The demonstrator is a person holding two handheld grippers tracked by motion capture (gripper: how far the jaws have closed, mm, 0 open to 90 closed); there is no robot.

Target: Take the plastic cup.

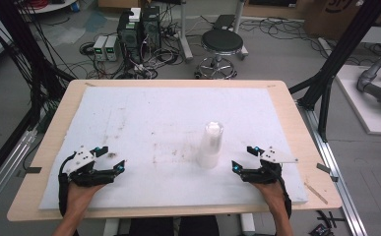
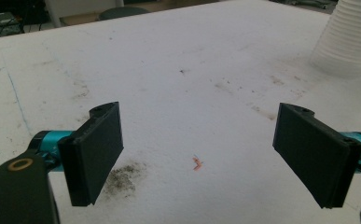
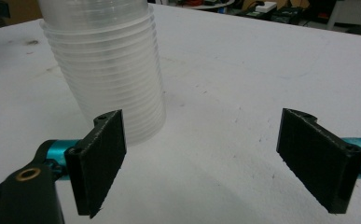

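Note:
A stack of clear plastic cups (image 1: 210, 144) stands rim-down on the white sheet, right of the middle. It rises close ahead in the right gripper view (image 3: 107, 65) and sits at the far right corner in the left gripper view (image 2: 350, 39). My left gripper (image 1: 110, 160) rests low over the sheet's front left, jaws wide apart with nothing between them (image 2: 199, 161). My right gripper (image 1: 244, 158) sits just right of the stack, open and holding nothing (image 3: 201, 163).
The white sheet (image 1: 148, 118) covers a wooden table (image 1: 45, 147) and carries dark smudges, with a small orange scrap (image 2: 197, 163) near the left gripper. Beyond the table stand a stool (image 1: 221, 44), computer boxes (image 1: 139, 29) and cables on the floor.

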